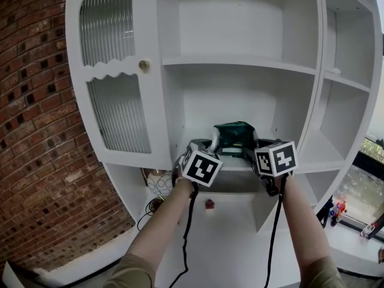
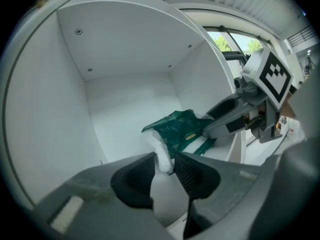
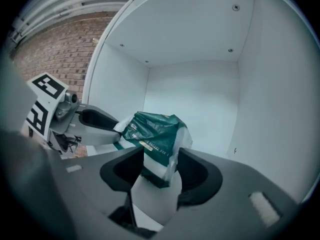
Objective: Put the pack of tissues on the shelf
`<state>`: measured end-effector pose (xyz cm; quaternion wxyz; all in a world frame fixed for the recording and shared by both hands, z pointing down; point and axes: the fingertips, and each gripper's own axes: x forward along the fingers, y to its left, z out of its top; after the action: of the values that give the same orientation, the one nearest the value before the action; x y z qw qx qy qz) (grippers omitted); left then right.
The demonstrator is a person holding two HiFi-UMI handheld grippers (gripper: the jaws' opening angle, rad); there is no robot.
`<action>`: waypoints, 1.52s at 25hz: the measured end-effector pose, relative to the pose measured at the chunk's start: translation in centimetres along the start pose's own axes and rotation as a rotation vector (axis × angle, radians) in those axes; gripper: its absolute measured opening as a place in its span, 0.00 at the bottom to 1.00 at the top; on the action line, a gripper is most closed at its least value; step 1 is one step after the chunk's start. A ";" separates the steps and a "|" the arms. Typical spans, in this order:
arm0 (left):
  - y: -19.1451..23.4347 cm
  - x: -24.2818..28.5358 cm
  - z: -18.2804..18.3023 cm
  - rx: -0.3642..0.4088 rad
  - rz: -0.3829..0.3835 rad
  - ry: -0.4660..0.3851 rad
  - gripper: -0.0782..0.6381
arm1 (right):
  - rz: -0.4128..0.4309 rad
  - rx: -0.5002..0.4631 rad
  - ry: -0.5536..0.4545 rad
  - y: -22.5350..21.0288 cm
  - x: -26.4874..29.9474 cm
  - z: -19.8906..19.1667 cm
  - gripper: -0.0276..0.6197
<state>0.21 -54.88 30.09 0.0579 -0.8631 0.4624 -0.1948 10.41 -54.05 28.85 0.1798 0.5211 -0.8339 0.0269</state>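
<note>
The pack of tissues point(image 1: 235, 135), green-and-white plastic wrap, is lying on the middle shelf point(image 1: 187, 138) of the white cabinet, set back from the shelf's front edge and sitting between both grippers. The left gripper point(image 1: 214, 144) and right gripper point(image 1: 257, 146) are hovering at the shelf's front edge, each pointing in towards the shelf's back wall. Placement is looking done: the pack is resting on the shelf board under its own weight. What is left, by my reading, is only drawing both tools out past the shelf's front without dragging the wrap. The left gripper view is showing the left gripper point(image 2: 164, 159) with jaws narrowly apart, the white crimped end of the pack point(image 2: 177, 130) lying loose in the gap, not pinched. The right gripper view is showing the right gripper point(image 3: 161, 159) with jaws moderately apart around the pack's point(image 3: 155, 129) other end, a slack fold of wrap brushing one jaw. The head view is hiding both gaps behind the marker cubes, but it alone is giving the ribbed-glass cabinet door point(image 1: 117, 77) hanging open left of the shelf; only the left gripper view is catching a window point(image 2: 235, 41) beyond the shelf's right side.
</note>
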 end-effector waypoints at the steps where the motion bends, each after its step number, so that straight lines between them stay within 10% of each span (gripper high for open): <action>1: -0.1 0.0 0.1 0.003 -0.004 0.001 0.32 | -0.002 -0.001 0.001 0.0 0.0 0.0 0.38; 15: -1.1 0.3 -0.1 -0.001 -0.032 0.007 0.56 | 0.003 -0.102 0.040 1.8 0.7 -0.8 0.67; 38: -0.9 0.0 0.3 -0.010 -0.033 -0.029 0.56 | -0.043 -0.072 -0.078 1.5 -0.3 0.0 0.82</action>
<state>1.02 -54.39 30.07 0.0571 -0.8735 0.4484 -0.1809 9.24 -53.07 28.95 0.1667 0.5329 -0.8292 -0.0274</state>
